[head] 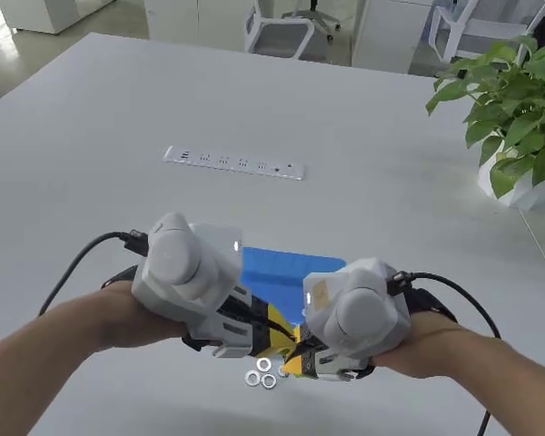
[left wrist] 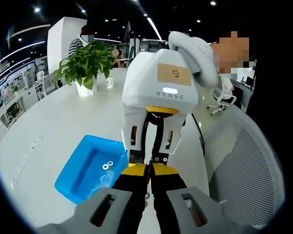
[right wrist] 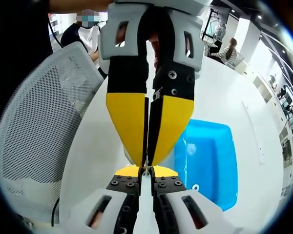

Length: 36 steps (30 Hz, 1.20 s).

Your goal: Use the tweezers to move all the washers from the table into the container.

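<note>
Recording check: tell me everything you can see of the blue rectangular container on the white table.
The blue rectangular plastic-looking container is a shallow open tray with rounded corners, a raised rim and no lid. It sits flat and upright on the white table. At least two small silver ring washers lie on its floor towards one side, and the rest of the floor looks bare. In the head view its near edge is hidden. Nothing else is seen touching it.

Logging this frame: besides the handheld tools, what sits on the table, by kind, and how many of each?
Blue container: 1
Washers in it: 2
Washers on the table, loose: 3 in sight
Power strip: 1
Potted plant: 1
Total: 8
</note>
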### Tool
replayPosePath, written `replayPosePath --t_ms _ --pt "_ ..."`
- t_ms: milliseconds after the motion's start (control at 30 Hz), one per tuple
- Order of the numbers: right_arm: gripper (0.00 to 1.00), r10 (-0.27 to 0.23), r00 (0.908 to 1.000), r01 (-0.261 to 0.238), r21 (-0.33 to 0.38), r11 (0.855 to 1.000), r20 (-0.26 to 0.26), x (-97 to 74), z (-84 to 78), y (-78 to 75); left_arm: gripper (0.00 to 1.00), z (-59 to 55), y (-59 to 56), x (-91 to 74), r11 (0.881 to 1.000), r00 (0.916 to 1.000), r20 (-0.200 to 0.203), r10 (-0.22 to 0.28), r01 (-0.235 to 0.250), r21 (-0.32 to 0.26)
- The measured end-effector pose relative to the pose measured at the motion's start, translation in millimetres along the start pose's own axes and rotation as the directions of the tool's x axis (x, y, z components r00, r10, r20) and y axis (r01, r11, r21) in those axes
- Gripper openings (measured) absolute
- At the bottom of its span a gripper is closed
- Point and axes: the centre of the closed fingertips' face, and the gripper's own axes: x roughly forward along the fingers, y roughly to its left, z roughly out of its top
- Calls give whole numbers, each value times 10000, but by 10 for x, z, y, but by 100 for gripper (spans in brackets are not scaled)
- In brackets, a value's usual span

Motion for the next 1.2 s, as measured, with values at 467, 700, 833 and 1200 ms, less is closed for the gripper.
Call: replayPosePath --t_ms 467,700,833,1200 --pt "9 -7 10000 7 -8 10000 67 13 7 -21 6 7 12 1 10000 10000 -34 -6 6 -25" --pt "9 -4 10000 4 8 10000 34 7 -7 -17 6 13 15 7 10000 10000 -32 -26 26 -18" --pt "9 16 10000 -16 38 10000 43 9 -14 -7 6 9 16 11 10000 10000 -52 -31 31 -9" --pt "9 9 10000 -9 41 10000 18 9 -23 -10 6 1 22 22 10000 10000 -68 -47 47 29"
